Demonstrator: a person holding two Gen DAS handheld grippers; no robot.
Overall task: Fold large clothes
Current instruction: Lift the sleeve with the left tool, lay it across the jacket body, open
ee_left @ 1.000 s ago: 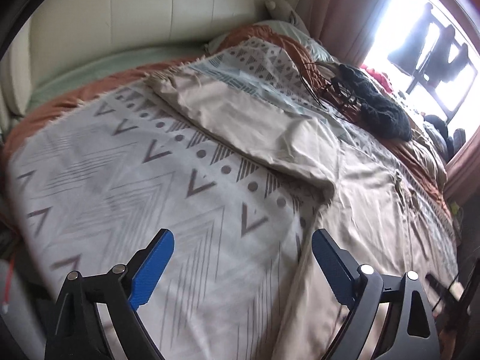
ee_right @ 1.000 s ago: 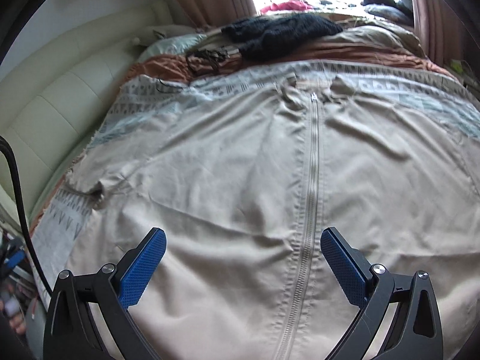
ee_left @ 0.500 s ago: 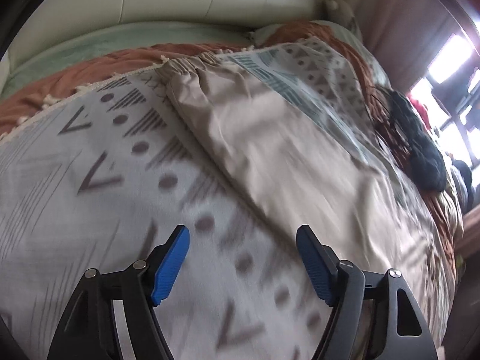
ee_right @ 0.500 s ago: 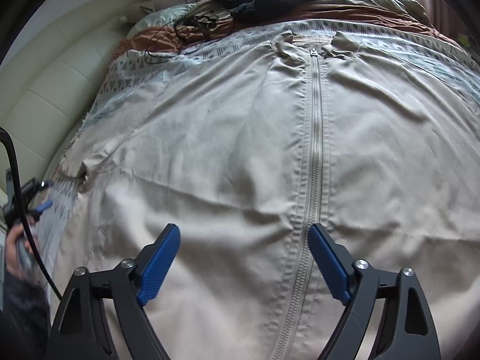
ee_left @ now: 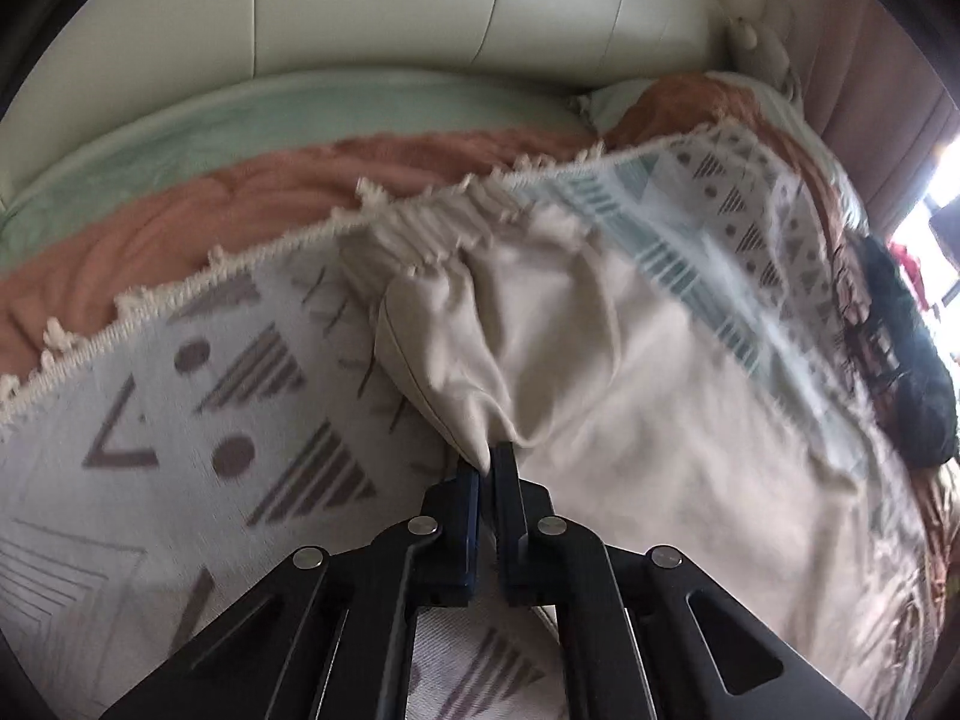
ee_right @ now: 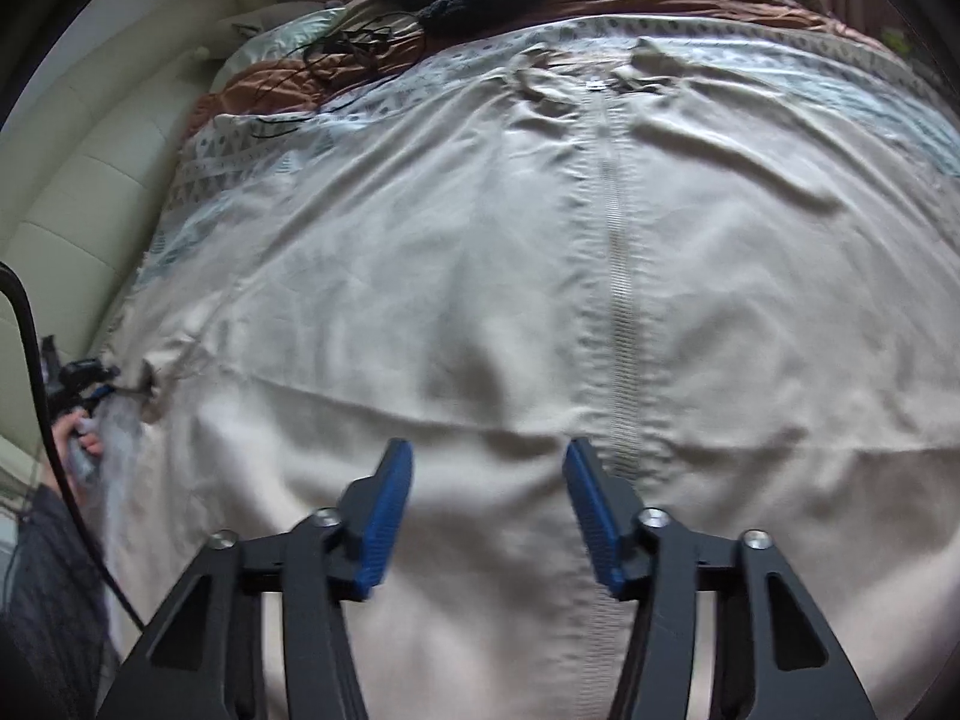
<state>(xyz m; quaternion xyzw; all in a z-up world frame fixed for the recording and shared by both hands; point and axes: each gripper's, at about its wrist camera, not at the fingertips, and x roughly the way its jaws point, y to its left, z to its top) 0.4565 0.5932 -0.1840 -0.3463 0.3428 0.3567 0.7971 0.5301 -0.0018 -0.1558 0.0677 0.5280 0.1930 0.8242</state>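
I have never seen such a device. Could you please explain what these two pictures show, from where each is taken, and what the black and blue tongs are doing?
There is no robot here: a person holds one two-finger gripper in each hand, and a camera on each looks forward along its fingers.

The left camera shows the left gripper, shut on a fold of the sleeve of a large beige zip-up jacket.

The right camera shows the right gripper, open, with blue pads, over the jacket's body beside its long zipper. At that picture's left edge, the person's hand with the other gripper is visible.

The jacket lies spread on a white blanket with grey geometric patterns on a bed.
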